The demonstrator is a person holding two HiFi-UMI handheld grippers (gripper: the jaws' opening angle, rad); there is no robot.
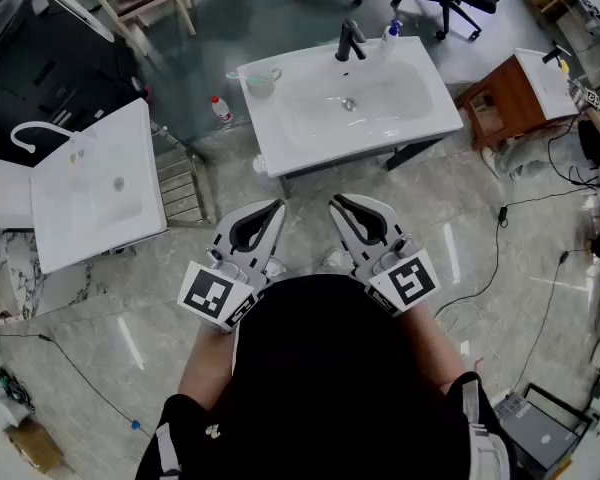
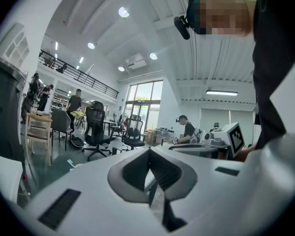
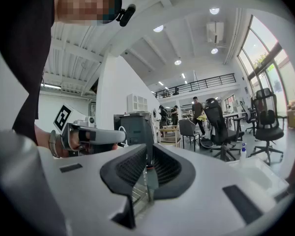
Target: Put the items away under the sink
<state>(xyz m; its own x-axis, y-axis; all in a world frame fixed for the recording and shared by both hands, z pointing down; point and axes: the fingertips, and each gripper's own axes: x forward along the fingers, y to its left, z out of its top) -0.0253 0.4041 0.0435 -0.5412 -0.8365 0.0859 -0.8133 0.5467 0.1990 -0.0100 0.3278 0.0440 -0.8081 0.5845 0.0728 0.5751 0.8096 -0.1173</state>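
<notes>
Pre-grasp: nothing is picked up yet.

Left hand-held gripper (image 1: 278, 206): jaws fully together with nothing between them, held level in front of the chest. Right hand-held gripper (image 1: 334, 204): also closed on nothing, just beside the left one. Neither touches anything.

Candidate items, left to right, all well ahead of both:
- Small red-capped bottle (image 1: 221, 111) stands on the floor, ahead-left of the left hand-held gripper, just beside the left side of the sink (image 1: 264, 128).
- Clear cup (image 1: 261, 78) sits on the sink's rear left corner, ahead of the left hand-held gripper.
- White bottle with a blue top (image 1: 390, 36) stands next to the faucet (image 1: 349, 40) on the back rim, ahead-right of the right hand-held gripper.

The space under the sink is hidden from above. Only dark frame legs show, so I can't tell whether there's a shelf.

My read: the step in hand is approach and first pick. The next move calls for:
- Walk in and open one hand-held gripper wide.
- Take an item by its body; the floor bottle looks nearest for the left.
- Crouch to reach underneath.

Both bottles are upright and narrow, so tipping on contact is the risk.
</notes>
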